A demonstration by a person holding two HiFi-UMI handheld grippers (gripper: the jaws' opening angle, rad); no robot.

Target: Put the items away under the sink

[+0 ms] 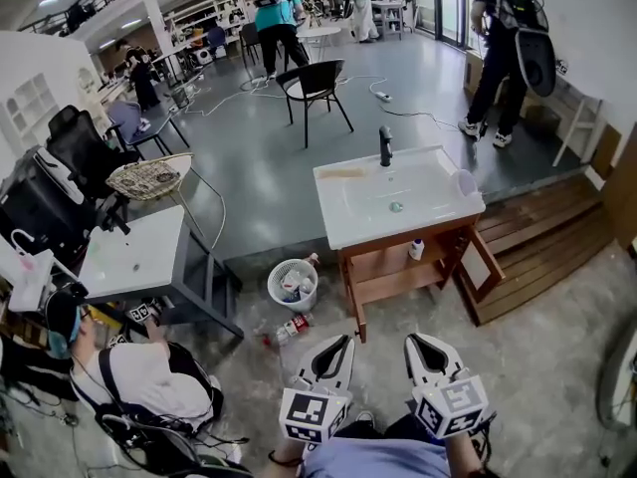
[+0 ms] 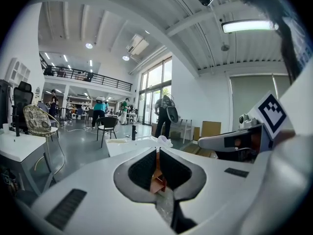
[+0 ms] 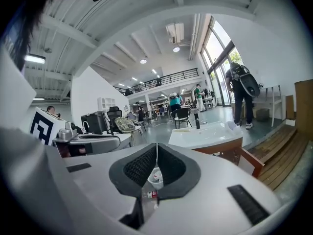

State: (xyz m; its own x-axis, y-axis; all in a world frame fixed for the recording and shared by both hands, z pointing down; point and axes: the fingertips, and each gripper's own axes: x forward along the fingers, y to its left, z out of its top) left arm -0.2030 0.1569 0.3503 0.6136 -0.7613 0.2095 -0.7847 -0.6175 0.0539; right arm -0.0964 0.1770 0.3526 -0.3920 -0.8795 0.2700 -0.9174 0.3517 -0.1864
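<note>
The white sink [image 1: 350, 195] stands on a wooden cabinet whose door [image 1: 487, 259] hangs open on the right. A small white bottle [image 1: 416, 250] stands on the shelf [image 1: 383, 282] under the sink. On the floor to the left are a white basket [image 1: 294, 284] holding items and a lying bottle [image 1: 292, 328]. My left gripper [image 1: 344, 341] and right gripper [image 1: 414, 340] are held low in front of the cabinet, both shut and empty. The right gripper view shows the basket [image 3: 154, 176] and bottle [image 3: 149, 194] beyond its shut gripper [image 3: 156, 152]. The left gripper [image 2: 157, 152] points at the cabinet.
A person [image 1: 149, 378] crouches at the lower left beside a white table [image 1: 134, 252]. Wooden steps [image 1: 542, 242] lie right of the cabinet. A black chair [image 1: 314, 83] and cables sit behind the sink. Other people stand far back.
</note>
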